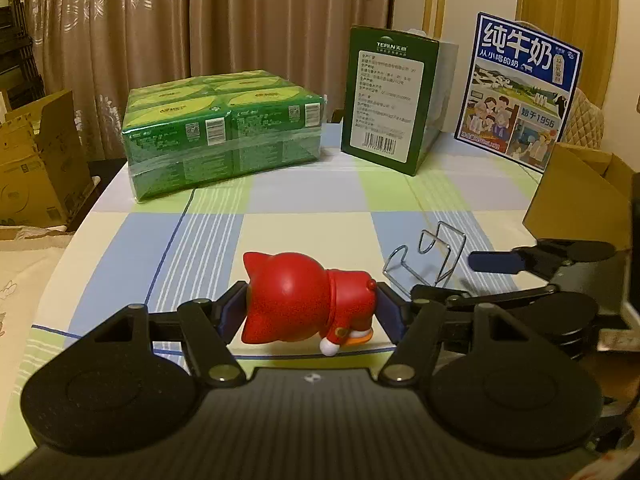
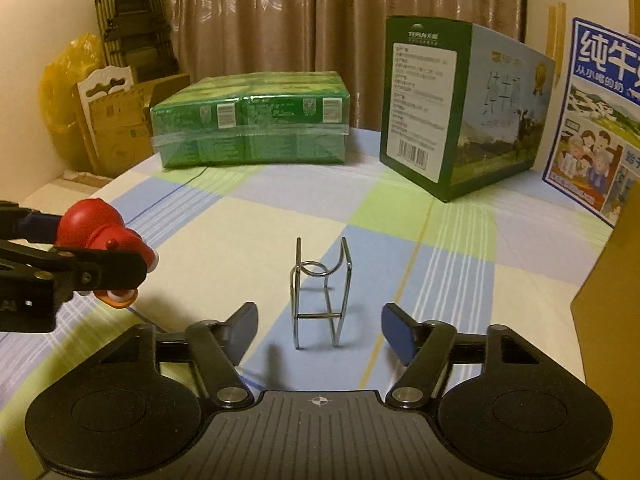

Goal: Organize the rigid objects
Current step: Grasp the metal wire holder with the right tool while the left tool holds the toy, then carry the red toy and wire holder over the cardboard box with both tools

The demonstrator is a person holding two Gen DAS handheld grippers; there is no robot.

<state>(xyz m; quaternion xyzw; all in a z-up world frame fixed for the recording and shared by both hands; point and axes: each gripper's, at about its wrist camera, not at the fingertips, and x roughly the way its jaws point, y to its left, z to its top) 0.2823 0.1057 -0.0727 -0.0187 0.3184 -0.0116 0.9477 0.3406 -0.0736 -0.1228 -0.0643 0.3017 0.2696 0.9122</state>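
The left gripper [image 1: 310, 312] is clamped on a red toy figure [image 1: 304, 300], holding it sideways just above the bench [image 1: 120, 248], left of the wire stand [image 2: 320, 292]. The toy looks like hard, glossy plastic: light, stiff, likely slippery, so its flatter flanks suit the pads. The right gripper [image 2: 318, 332] is spread wide just short of the stand, which looks light, springy and easily tipped; grip its upright rails.

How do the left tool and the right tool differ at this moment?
The left tool is shut on the red toy figure, gripped sideways; the right tool is open and holds nothing. The left has its object between the pads; the right only faces the wire rack standing on the tablecloth. Both are black with blue pads.
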